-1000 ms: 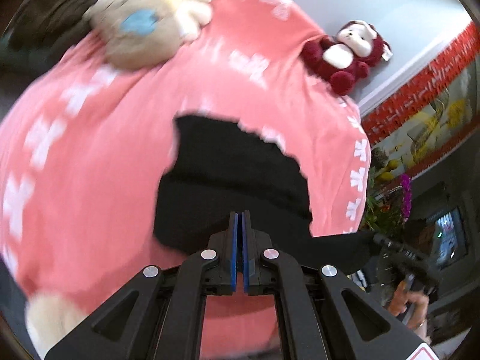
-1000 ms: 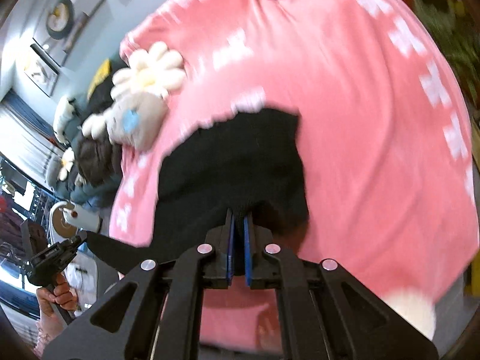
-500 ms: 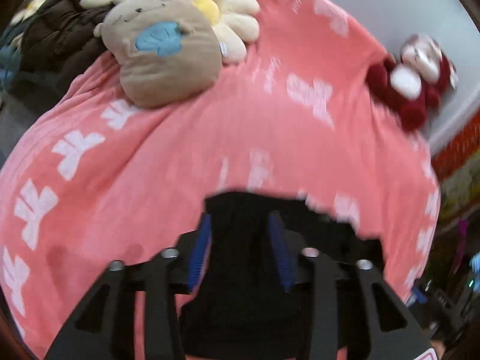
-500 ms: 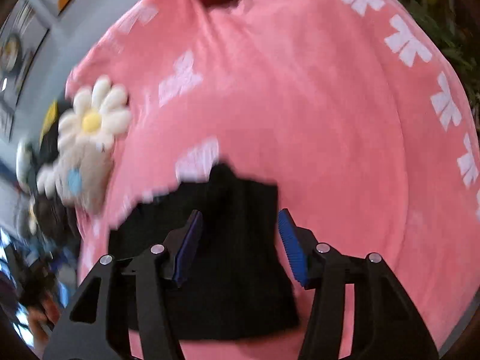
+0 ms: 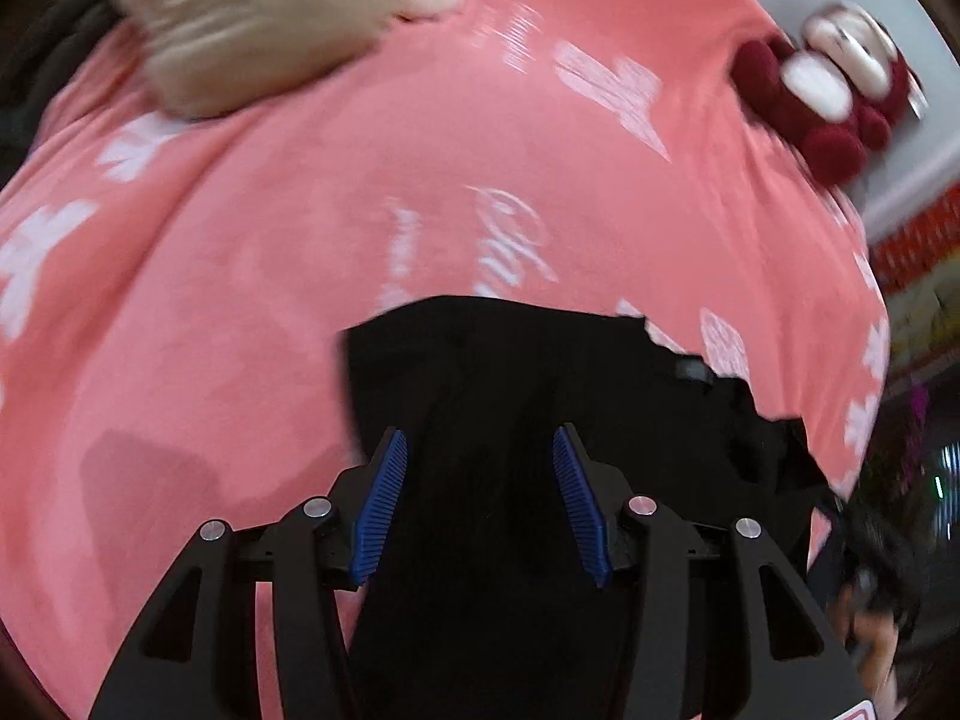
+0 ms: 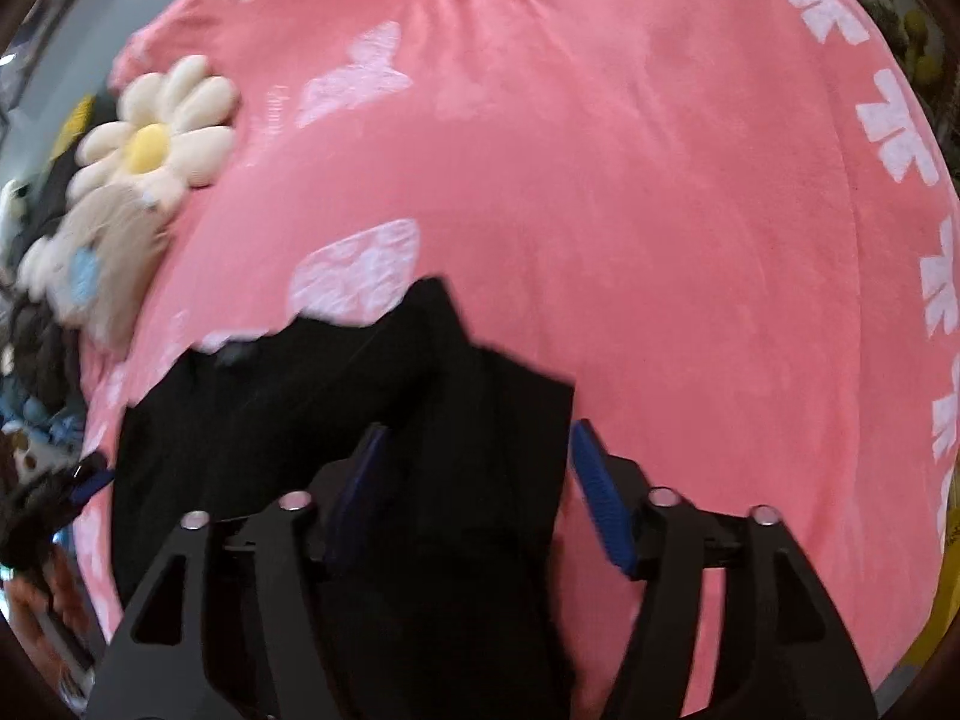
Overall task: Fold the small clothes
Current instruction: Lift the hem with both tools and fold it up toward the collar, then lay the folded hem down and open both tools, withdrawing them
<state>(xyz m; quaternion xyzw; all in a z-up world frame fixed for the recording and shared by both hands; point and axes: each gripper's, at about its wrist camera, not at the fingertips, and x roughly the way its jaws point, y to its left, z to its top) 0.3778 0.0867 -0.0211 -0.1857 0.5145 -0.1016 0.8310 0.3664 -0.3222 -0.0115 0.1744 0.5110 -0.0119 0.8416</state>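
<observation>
A small black garment lies crumpled on a pink blanket. In the left wrist view my left gripper hovers low over the garment's near left part. Its blue pads stand apart and are closing, with black cloth under and between them but not pressed. In the right wrist view the garment fills the lower left. My right gripper straddles its right edge, jaws opening, and the pads are clear of the cloth.
A beige plush with a cream flower lies at the blanket's far left, also in the right wrist view. A red and white plush sits at the far right. Dark clothes are piled beyond the blanket's left edge.
Both grippers were shut on the black garment and held it up; they have opened and dropped closer to the blanket. The garment now rests on the blanket under them.
</observation>
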